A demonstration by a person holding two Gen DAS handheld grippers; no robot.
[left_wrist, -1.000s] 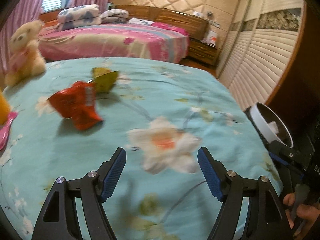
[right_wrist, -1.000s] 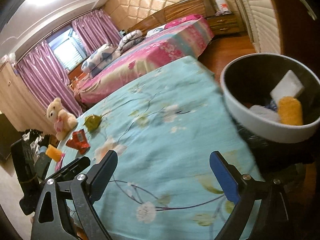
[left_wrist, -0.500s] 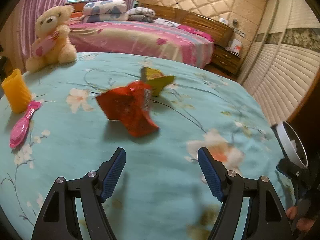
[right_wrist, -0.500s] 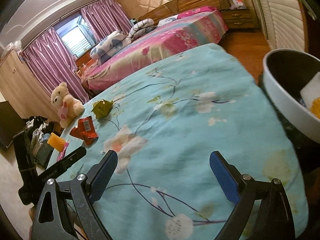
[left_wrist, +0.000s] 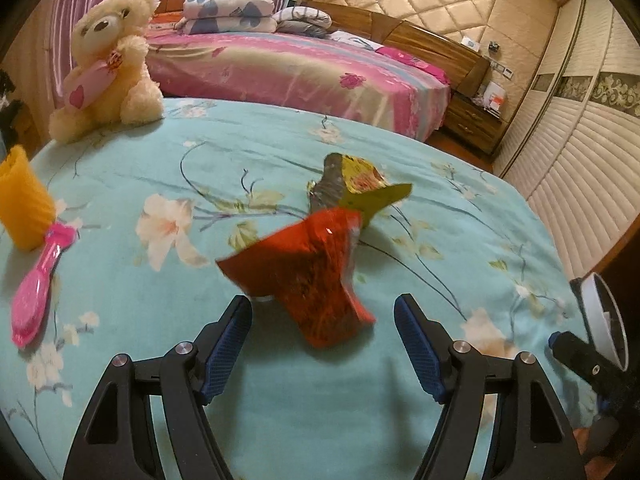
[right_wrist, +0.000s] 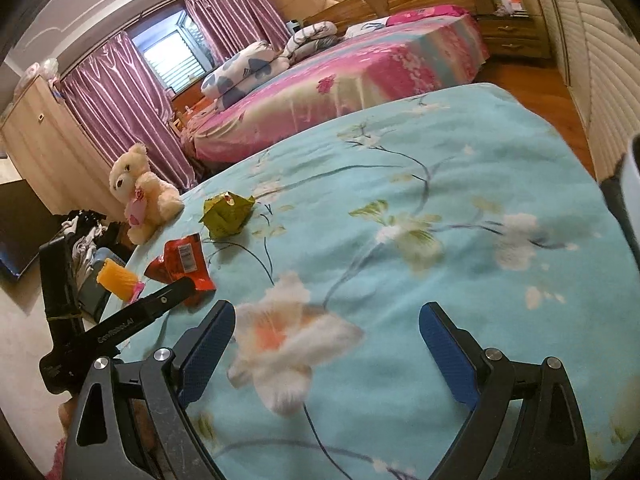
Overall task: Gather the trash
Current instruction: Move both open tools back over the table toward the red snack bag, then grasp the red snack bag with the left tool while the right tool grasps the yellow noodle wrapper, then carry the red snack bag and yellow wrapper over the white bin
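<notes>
A crumpled red snack wrapper [left_wrist: 308, 276] lies on the turquoise floral bedspread [left_wrist: 168, 288]; it also shows in the right wrist view [right_wrist: 182, 262]. A green-yellow wrapper [left_wrist: 360, 188] lies just behind it, also in the right wrist view [right_wrist: 228, 214]. My left gripper [left_wrist: 322, 316] is open, its fingertips either side of the red wrapper's near end, not touching it. My right gripper [right_wrist: 326, 324] is open and empty over a white flower print. The white-rimmed trash bin [left_wrist: 604, 320] stands at the bed's right edge, with only its rim [right_wrist: 632, 184] in the right wrist view.
A cream teddy bear [left_wrist: 108, 64] sits at the bed's far left corner. An orange cup [left_wrist: 22, 200] and a pink hairbrush [left_wrist: 40, 276] lie at the left edge. A pink bed [left_wrist: 288, 68] stands behind, and slatted wardrobe doors [left_wrist: 580, 168] to the right.
My left gripper has swung left and moved up to the red wrapper, which now lies between its fingertips. My right gripper has turned away from the bin, which has slid to the frame's edge.
</notes>
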